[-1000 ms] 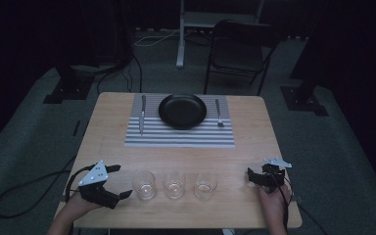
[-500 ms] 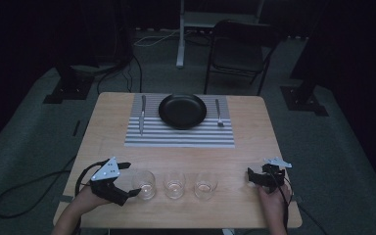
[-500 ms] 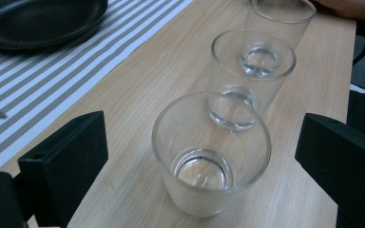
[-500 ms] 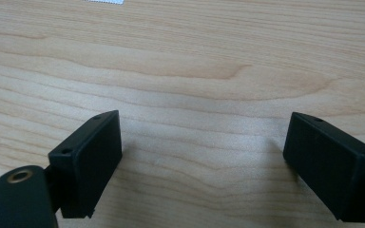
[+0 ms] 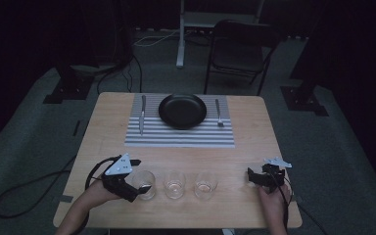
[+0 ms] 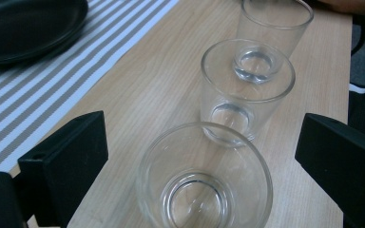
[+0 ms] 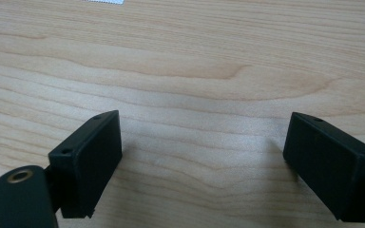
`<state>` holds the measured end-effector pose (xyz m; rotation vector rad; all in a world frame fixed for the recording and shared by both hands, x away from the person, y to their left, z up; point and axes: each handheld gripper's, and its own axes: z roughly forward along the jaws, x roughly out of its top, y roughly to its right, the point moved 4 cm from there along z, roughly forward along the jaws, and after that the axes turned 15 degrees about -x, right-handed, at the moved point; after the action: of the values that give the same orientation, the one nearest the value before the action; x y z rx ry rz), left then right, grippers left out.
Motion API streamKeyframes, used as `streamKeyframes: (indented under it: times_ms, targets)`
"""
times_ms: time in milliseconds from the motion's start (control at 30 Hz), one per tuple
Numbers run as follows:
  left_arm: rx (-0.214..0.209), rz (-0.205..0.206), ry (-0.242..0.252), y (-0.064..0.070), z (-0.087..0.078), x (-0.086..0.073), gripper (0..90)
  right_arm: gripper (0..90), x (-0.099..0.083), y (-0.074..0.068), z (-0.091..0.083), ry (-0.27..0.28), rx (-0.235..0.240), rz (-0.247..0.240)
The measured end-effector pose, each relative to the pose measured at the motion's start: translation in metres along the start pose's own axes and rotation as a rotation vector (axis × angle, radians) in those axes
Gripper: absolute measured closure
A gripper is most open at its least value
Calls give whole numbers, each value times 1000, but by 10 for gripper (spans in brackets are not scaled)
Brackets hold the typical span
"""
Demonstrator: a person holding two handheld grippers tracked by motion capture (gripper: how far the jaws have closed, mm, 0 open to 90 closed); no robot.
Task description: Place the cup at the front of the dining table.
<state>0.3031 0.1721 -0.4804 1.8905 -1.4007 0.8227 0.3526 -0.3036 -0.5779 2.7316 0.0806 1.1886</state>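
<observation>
Left gripper (image 6: 199,156): jaws spread wide, one on each side of the near glass (image 6: 203,180); no contact with the glass wall is visible, nothing gripped.
Left gripper, high view (image 5: 139,182): at the left end of the glass row, low over the table (image 5: 107,127).
Right gripper (image 7: 202,161): jaws spread wide over bare wood; holds nothing. It appears to rest on or just above the table, but the dim high view does not settle which.
Right gripper, high view (image 5: 254,175): well apart from the row, near the right front corner.
Near glass: upright, empty, at the front edge, leftmost of three.
Mid glass (image 6: 246,90): upright, empty, just beside the near glass.
Far glass (image 6: 273,33): upright, empty, next in line.
Setting: striped mat (image 5: 180,131) with black plate (image 5: 182,110), knife (image 5: 142,113) on its left, fork (image 5: 218,112) on its right.
Done: left jaws aligned around the first glass.
Left: close, lift and place; judged early, since all three glasses stand in the row and none is by the mat.
</observation>
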Motion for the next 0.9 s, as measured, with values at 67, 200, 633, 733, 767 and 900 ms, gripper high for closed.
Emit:
streamKeyframes:
  times_ms: [67, 200, 633, 733, 767, 900]
  targets:
    - [-7, 0, -6, 0, 3, 1, 40, 121, 0, 0, 0, -1, 0, 1]
    - [-23, 1, -5, -1, 9, 4, 40, 121, 0, 0, 0, -1, 0, 1]
    - [-56, 22, -61, -1, 29, 16, 40, 121, 0, 0, 0, 0, 0, 0]
    - [-71, 28, -69, 1, 33, 21, 40, 121, 0, 0, 0, 0, 0, 0]
    - [-73, 34, -70, 2, 35, 23, 41, 121, 0, 0, 0, 0, 0, 0]
    - [-85, 48, -91, 3, 43, 28, 40, 121, 0, 0, 0, 0, 0, 0]
